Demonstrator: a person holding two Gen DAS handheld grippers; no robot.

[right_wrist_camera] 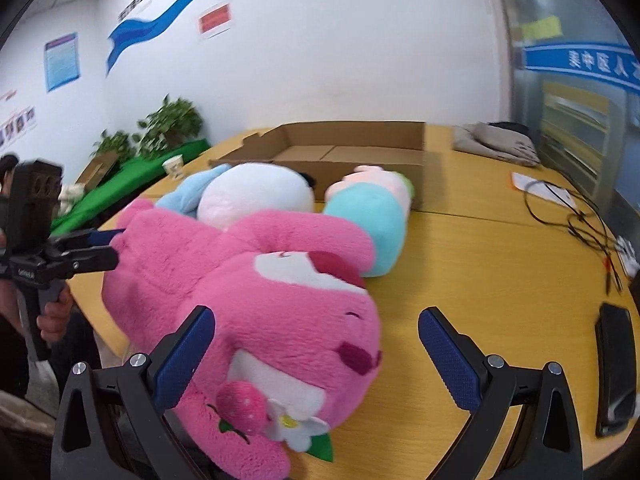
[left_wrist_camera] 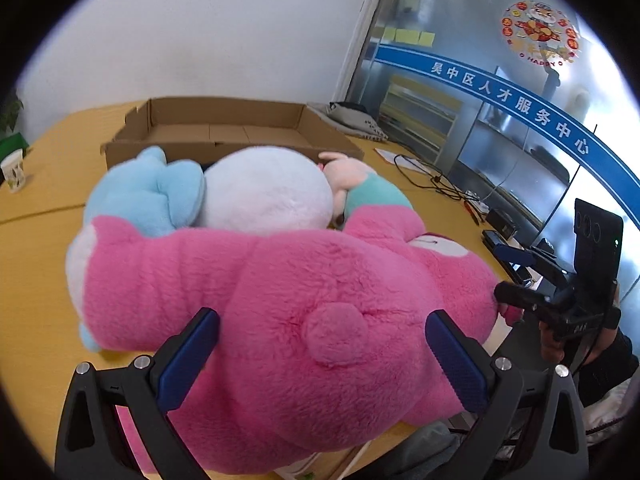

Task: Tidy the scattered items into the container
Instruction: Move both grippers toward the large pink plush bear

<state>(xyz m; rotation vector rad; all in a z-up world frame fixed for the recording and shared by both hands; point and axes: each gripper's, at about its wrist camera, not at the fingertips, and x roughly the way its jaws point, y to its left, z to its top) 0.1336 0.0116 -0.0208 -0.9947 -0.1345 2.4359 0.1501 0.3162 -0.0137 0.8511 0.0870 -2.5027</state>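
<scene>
Both tongs stand wide: left tongs (left_wrist_camera: 322, 354) straddle the pink plush bear (left_wrist_camera: 280, 300), right tongs (right_wrist_camera: 316, 354) over its head, on the counter (right_wrist_camera: 500, 264).

Both views are bright and evenly lit, with soft, faint shadows under the pink plush bear (left_wrist_camera: 304, 300) between the jaws. Fisheye distortion bends the wall and yellow table (right_wrist_camera: 500, 264) toward black vignetted corners. Beyond the jaws, the glass partition (left_wrist_camera: 500, 92) shows hazy glare (the right wrist view is slightly blurred).
</scene>
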